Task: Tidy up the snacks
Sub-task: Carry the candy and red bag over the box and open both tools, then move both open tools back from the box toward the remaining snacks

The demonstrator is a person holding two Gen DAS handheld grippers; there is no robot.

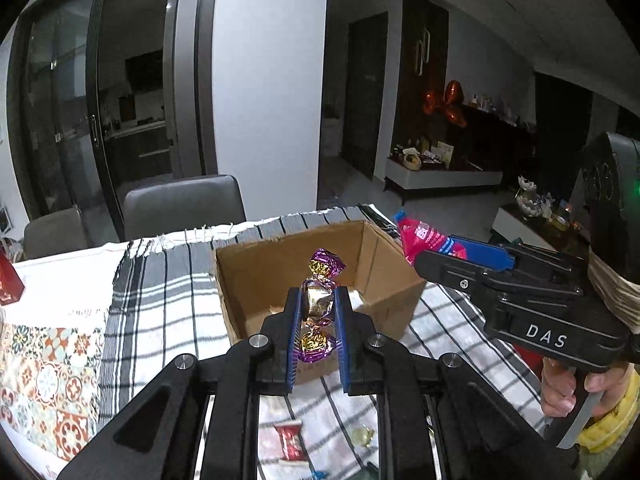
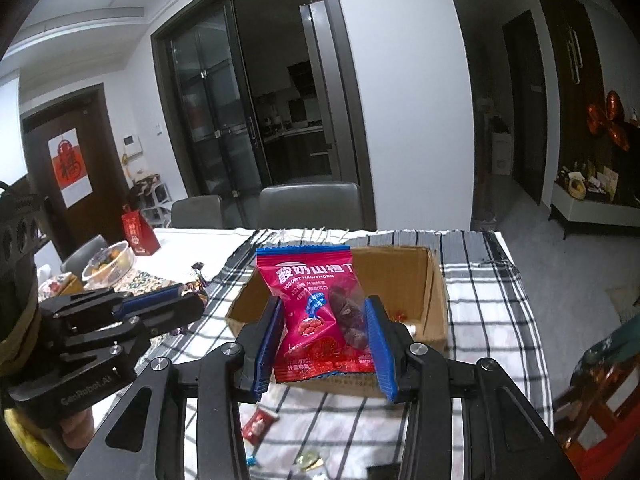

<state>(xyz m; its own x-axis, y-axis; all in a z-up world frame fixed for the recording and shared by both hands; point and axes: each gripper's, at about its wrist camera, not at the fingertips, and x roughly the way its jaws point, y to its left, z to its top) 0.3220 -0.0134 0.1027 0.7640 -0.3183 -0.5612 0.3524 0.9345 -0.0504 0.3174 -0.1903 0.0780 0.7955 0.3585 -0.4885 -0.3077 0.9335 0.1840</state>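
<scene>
The left hand-held gripper (image 1: pixel 317 312) is clamped on a purple-and-gold twist-wrapped candy (image 1: pixel 319 307), and the right hand-held gripper (image 2: pixel 325 334) grips a red yogurt hawthorn packet (image 2: pixel 316 312); both are held above an open cardboard box (image 2: pixel 434 280). The box sits on a black-and-white checked cloth (image 2: pixel 488 304) covering the worktop, with small wrapped sweets (image 2: pixel 259 426) loose near the lower edge. Grey chairs (image 2: pixel 310 204) and dark glass doors (image 2: pixel 224 120) stand beyond; the box contents are largely hidden.

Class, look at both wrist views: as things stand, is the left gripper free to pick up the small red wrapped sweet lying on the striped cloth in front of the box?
Probably not yet. The left gripper is shut on a purple-and-gold candy, so its jaws are occupied. The red sweet itself lies uncovered on the cloth.
</scene>
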